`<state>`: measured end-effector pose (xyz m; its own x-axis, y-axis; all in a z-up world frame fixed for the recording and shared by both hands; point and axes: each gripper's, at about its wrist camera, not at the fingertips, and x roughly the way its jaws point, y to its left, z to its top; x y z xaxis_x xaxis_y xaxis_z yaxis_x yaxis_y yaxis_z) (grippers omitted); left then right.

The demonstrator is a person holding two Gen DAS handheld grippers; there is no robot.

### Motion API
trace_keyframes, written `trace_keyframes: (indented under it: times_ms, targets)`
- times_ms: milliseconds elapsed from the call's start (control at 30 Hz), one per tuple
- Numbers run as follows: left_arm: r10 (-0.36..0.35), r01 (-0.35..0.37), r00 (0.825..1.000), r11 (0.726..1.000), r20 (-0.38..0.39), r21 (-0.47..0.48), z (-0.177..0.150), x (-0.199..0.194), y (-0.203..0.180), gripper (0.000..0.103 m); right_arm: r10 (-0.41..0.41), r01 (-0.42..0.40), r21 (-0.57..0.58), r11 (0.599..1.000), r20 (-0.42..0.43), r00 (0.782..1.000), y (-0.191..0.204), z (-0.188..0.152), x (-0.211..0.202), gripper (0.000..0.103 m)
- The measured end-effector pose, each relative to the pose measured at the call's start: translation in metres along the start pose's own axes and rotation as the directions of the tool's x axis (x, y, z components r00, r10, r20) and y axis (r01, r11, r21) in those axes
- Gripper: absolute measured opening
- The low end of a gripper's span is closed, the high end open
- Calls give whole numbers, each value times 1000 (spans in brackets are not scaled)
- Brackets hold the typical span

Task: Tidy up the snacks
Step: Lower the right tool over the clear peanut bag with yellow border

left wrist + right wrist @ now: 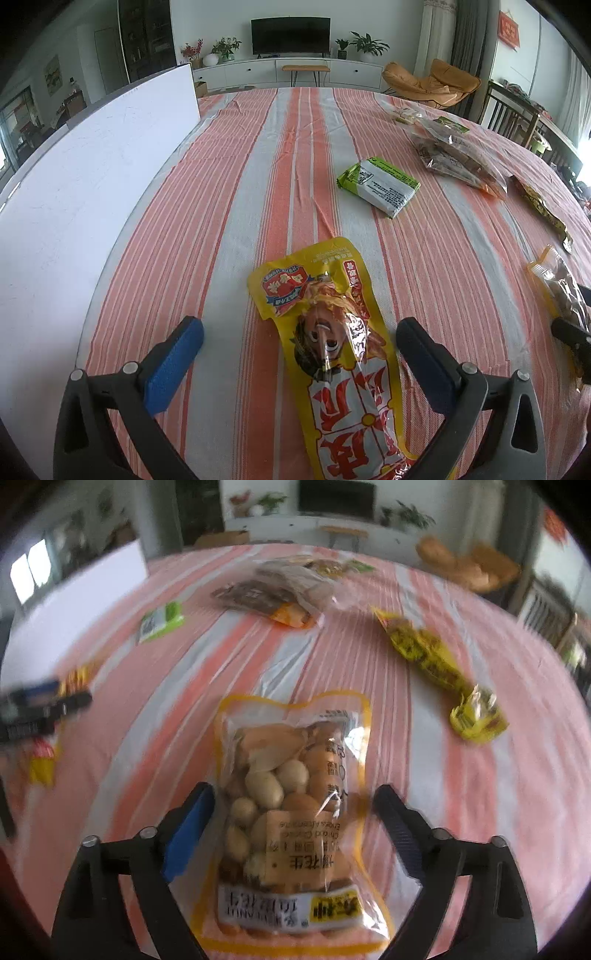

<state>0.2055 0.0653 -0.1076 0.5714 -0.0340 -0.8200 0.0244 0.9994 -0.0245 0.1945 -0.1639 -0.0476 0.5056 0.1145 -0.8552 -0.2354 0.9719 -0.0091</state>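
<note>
Snacks lie scattered — none grouped yet. Yellow pouch (332, 354) sits between the spread left claw (299, 347), unpinched; peanut bag (295, 812) between the spread right claw (295, 805); others well beyond.

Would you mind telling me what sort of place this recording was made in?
Most likely a home living room: a television on a low white cabinet, potted plants beside it, an orange lounge chair, and a table under a striped cloth.

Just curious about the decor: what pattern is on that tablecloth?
Broad orange and pale grey-white stripes on the tablecloth, clearest in the left wrist view.
</note>
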Motion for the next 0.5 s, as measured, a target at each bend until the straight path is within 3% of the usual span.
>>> trace_keyframes:
  times_ms: [100, 500]
  targets:
    - [0, 0, 1000, 1000, 0, 0, 0, 0, 0, 103, -8, 8, -10, 1000, 51, 999, 0, -4, 0, 95]
    - [0, 0, 1000, 1000, 0, 0, 0, 0, 0, 103, -9, 10, -11, 1000, 51, 999, 0, -5, -1, 96]
